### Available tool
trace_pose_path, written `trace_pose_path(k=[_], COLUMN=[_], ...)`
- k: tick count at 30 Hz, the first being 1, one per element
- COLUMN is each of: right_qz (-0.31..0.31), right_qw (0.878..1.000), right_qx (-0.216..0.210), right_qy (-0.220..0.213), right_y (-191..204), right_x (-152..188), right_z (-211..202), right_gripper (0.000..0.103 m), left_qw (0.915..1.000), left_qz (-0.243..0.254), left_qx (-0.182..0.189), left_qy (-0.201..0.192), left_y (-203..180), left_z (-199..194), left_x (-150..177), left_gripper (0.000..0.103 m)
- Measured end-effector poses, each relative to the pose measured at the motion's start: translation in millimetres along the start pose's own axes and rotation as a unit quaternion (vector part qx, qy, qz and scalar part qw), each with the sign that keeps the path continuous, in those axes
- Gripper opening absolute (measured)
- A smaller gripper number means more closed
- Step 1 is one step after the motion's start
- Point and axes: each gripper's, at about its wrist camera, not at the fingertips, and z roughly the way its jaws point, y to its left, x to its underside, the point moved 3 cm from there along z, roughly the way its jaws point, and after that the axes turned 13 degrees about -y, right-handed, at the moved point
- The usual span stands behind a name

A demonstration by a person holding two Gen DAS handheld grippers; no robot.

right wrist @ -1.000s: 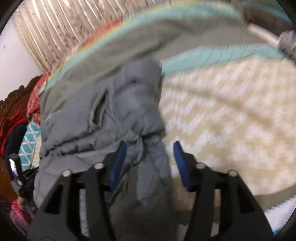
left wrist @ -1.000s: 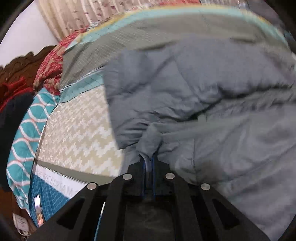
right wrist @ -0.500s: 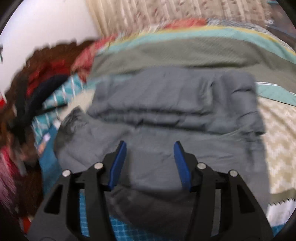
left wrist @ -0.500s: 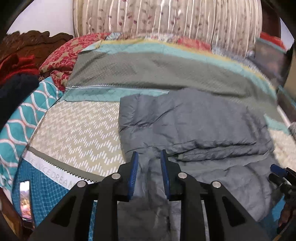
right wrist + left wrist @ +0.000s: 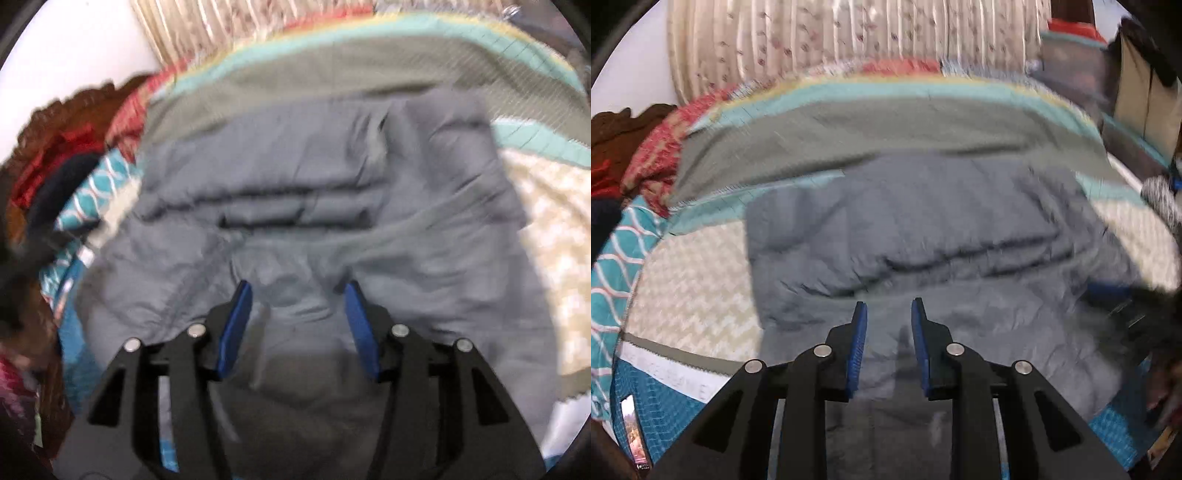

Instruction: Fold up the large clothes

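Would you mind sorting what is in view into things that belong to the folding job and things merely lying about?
Job: grey garment, left gripper, right gripper.

Lying about: patterned bedspread, red patterned pillow, phone, curtain.

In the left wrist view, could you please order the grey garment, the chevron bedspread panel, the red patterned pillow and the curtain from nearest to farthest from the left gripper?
From the left gripper:
1. Grey garment, directly beneath and ahead.
2. Chevron bedspread panel, to the left.
3. Red patterned pillow, far left.
4. Curtain, behind the bed.
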Motion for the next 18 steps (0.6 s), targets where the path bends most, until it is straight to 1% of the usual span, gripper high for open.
trace_pose_path(k=[2, 4, 5, 6, 7, 8, 9, 11, 12, 13, 14, 15, 16, 17, 18], right_qz=[0.014, 0.019, 0.021, 0.029, 0.041, 0.051, 0.052, 0.031, 0.025, 0.023, 0.019, 0.013, 0.005, -0.006, -0.009], right_qw=[1.000, 0.999, 0.999, 0.998, 0.996, 0.996, 0.996, 0.996, 0.997, 0.999, 1.000, 1.000, 1.000, 1.000, 1.000], right_qx=[0.003, 0.019, 0.034, 0.058, 0.068, 0.060, 0.059, 0.064, 0.056, 0.042, 0.021, 0.009, 0.000, -0.010, -0.016], right_qy=[-0.021, -0.020, -0.011, 0.011, 0.040, 0.050, 0.049, 0.051, 0.039, 0.022, 0.000, -0.012, -0.020, -0.020, -0.016], right_y=[-14, -31, -40, -54, -67, -75, -75, -65, -60, -54, -46, -41, -35, -27, -23], right_x=[-8, -10, -7, -1, 8, 13, 12, -2, -11, -25, -45, -60, -76, -99, -115], right_z=[-19, -24, -23, -15, -5, 1, 1, -3, -9, -16, -25, -27, -26, -17, -7], right_gripper=[0.050, 0.050, 0.050, 0.050, 0.043, 0.043, 0.042, 0.043, 0.043, 0.044, 0.044, 0.044, 0.044, 0.044, 0.048], left_qw=[0.9997, 0.9989, 0.9981, 0.9976, 0.9970, 0.9972, 0.9972, 0.9967, 0.9969, 0.9972, 0.9967, 0.9951, 0.9911, 0.9866, 0.9847], left_qz=[-0.002, -0.004, -0.008, -0.012, -0.019, -0.020, -0.015, -0.013, -0.036, -0.052, -0.078, -0.098, -0.131, -0.155, -0.162], left_qx=[-0.005, -0.023, -0.029, -0.031, -0.027, -0.025, -0.027, -0.030, -0.019, -0.014, -0.013, -0.013, -0.003, 0.018, 0.033], left_qy=[0.023, 0.042, 0.053, 0.061, 0.070, 0.068, 0.068, 0.074, 0.067, 0.051, 0.021, 0.002, -0.024, -0.045, -0.055], left_y=[5, 15, 20, 22, 25, 25, 24, 24, 29, 31, 38, 43, 47, 45, 40], left_z=[17, 34, 42, 48, 56, 57, 57, 48, 36, 25, 8, -3, -16, -25, -28], left_x=[10, 23, 31, 36, 44, 46, 46, 40, 32, 26, 16, 9, 2, -5, -10], left_gripper=[0.033, 0.033, 0.033, 0.033, 0.033, 0.033, 0.033, 0.033, 0.033, 0.033, 0.033, 0.033, 0.033, 0.033, 0.033])
